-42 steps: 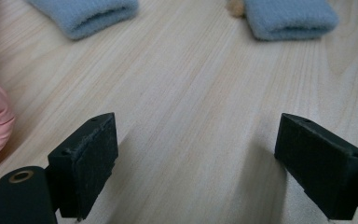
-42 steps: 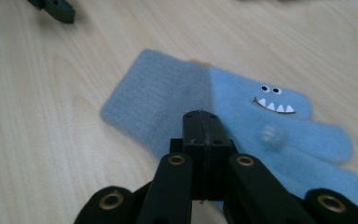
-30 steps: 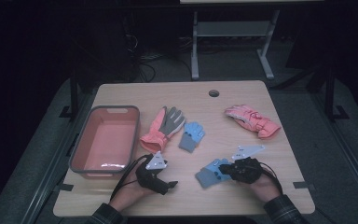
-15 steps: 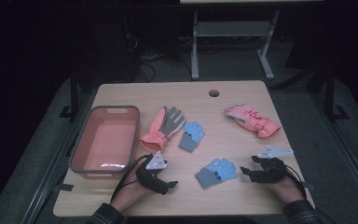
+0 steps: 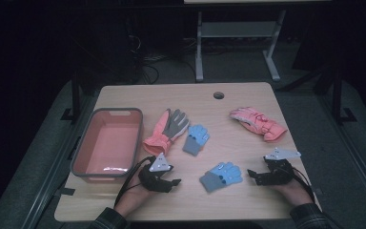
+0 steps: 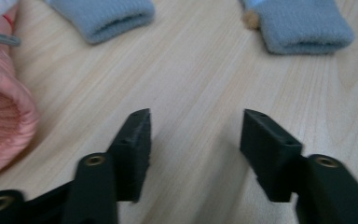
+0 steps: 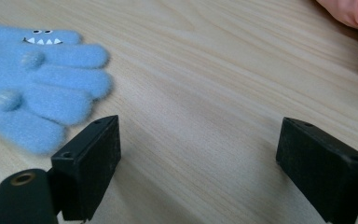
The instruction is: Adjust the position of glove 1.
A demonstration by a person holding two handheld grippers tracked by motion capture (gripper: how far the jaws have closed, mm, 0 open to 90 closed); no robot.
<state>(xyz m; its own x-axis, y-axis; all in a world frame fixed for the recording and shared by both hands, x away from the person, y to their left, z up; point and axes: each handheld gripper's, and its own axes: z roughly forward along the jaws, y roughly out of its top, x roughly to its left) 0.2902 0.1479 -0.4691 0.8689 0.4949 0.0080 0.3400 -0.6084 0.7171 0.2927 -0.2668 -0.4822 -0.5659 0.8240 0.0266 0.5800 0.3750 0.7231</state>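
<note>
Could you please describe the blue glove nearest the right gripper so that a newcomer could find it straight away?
Start at the wooden table and go to its near edge, between the two grippers. The blue glove lies flat there, just left of the right gripper, touching no other glove. Unlike the other blue glove farther back beside the orange and grey glove, it bears a small toothy face.
</note>
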